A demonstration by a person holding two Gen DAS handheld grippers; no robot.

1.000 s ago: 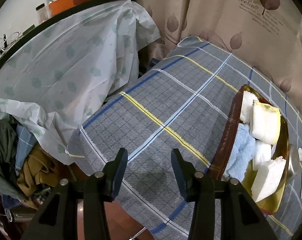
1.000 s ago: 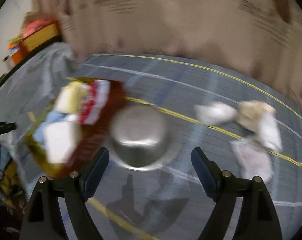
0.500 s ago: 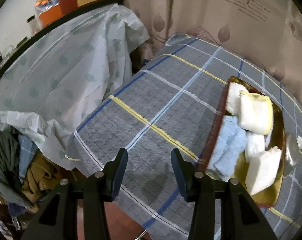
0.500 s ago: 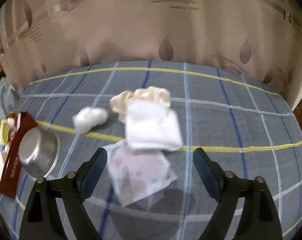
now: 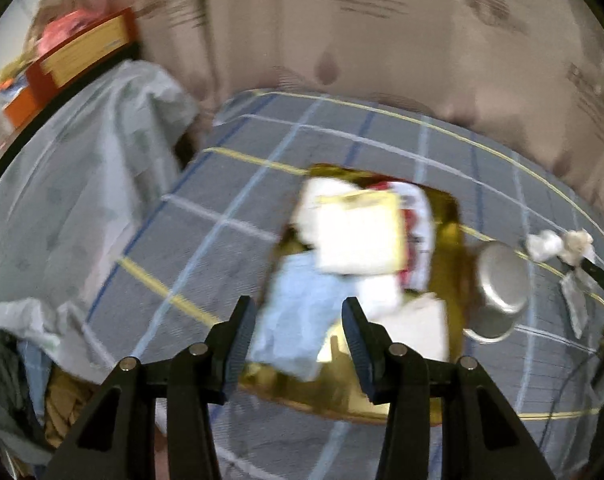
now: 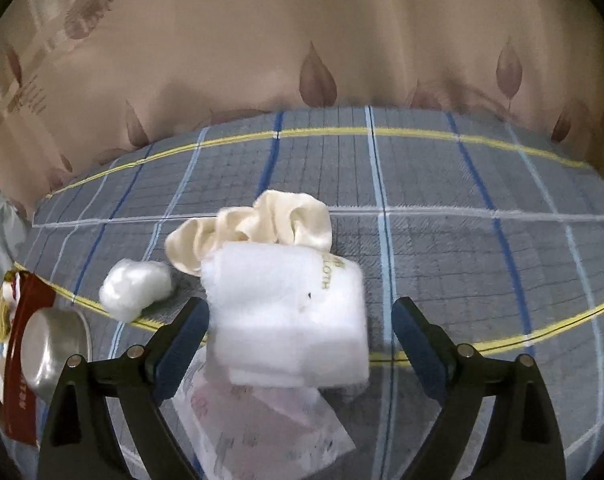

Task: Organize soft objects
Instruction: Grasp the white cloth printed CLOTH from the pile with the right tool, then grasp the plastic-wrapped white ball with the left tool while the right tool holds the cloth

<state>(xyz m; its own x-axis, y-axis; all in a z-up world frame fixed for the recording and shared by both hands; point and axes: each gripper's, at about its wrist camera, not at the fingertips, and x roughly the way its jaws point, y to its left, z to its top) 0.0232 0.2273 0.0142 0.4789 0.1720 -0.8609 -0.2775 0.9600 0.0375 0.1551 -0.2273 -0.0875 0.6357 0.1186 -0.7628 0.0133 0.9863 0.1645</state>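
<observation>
Cloth (image 6: 286,312), white and folded, lies on the plaid bench (image 6: 461,248) between my right tool (image 6: 300,330), jaws opening wide to straddle it. My left tool (image 5: 298,332) hovers half-open, empty, above the tray (image 5: 447,216) where soft things go.

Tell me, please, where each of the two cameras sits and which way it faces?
Left wrist: rides the left claw, looking steeply down on the gold tray of folded cloths; only its two black fingers show, half open, empty.
Right wrist: rides the right claw, looking down on the folded white cloth lying between its opening, untouching fingers.
Shared: the plaid tablecloth, steel bowl, cotton ball, cream scrunchie and leaf-print curtain.
</observation>
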